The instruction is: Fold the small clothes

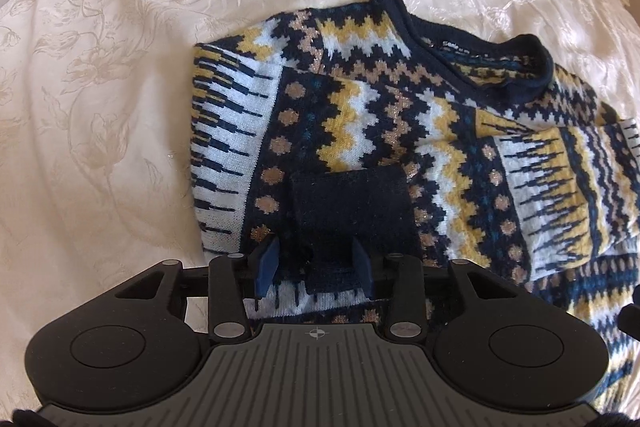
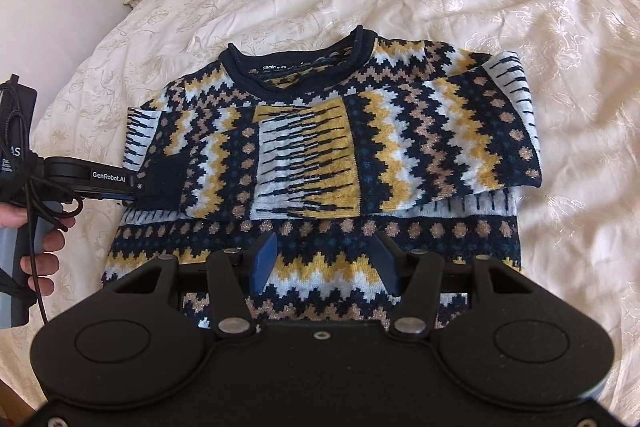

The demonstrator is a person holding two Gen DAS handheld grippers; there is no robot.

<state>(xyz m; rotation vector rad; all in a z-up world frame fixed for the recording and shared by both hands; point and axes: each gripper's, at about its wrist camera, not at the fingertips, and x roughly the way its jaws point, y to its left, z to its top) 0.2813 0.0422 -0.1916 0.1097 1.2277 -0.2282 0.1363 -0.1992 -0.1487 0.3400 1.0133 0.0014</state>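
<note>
A patterned knit sweater lies flat on a cream embroidered bedspread, both sleeves folded across its chest. The left gripper has its blue fingers apart on either side of the navy sleeve cuff, not clamping it. The right gripper hovers spread wide above the sweater's lower body, holding nothing.

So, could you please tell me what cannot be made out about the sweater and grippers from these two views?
- Sweater hem: both views, hidden behind the gripper bodies.
- Left hand-held gripper grip on the navy cuff: the cuff lies between the fingers; whether they pinch it is unclear. The right view shows it only side-on.
- Neck label: smaller print too small to read.
- Right hand-held gripper: only a sliver in the left view, cut off by the edge.
</note>
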